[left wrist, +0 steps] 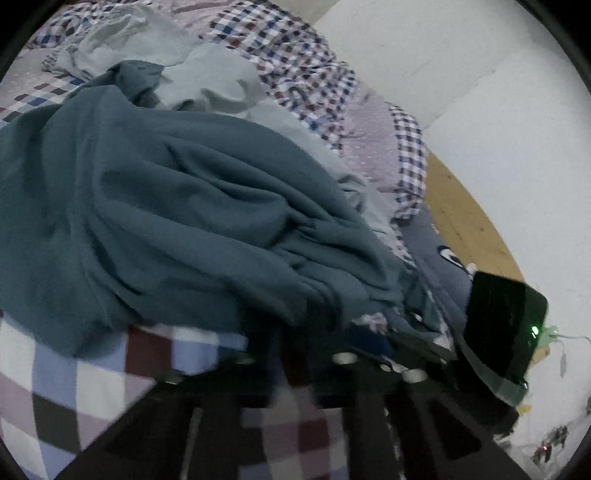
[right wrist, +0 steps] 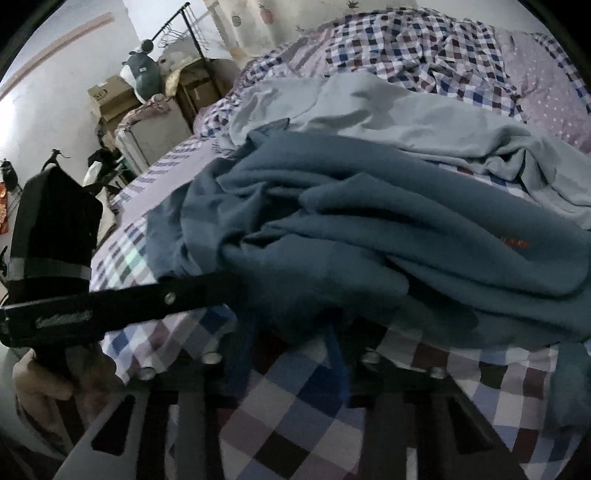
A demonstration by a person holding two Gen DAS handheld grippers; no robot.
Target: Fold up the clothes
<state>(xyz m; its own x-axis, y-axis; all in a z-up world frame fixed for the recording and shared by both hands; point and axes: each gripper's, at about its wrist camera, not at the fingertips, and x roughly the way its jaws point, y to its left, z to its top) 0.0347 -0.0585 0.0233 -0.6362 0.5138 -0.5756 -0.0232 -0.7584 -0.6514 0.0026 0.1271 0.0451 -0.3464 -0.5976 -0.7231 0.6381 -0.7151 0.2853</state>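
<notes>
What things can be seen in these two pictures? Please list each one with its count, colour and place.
teal garment: one, dark teal, crumpled on the bed, nearest both cameras
pale garment: at least one, light grey-green, crumpled behind the teal garment
bed cover: one, checked white, blue and dark red with lilac dotted patches, under the clothes
cardboard boxes: several, brown, by the wall beside the bed
clothes rack: one, black, behind the boxes
wall: white, beyond the bed
floor: a wooden strip between bed and wall
left hand-held gripper: one, black, shut at the teal garment's near edge
right hand-held gripper: one, black, at the same edge; grip unclear
hand: one, holding the left hand-held gripper
</notes>
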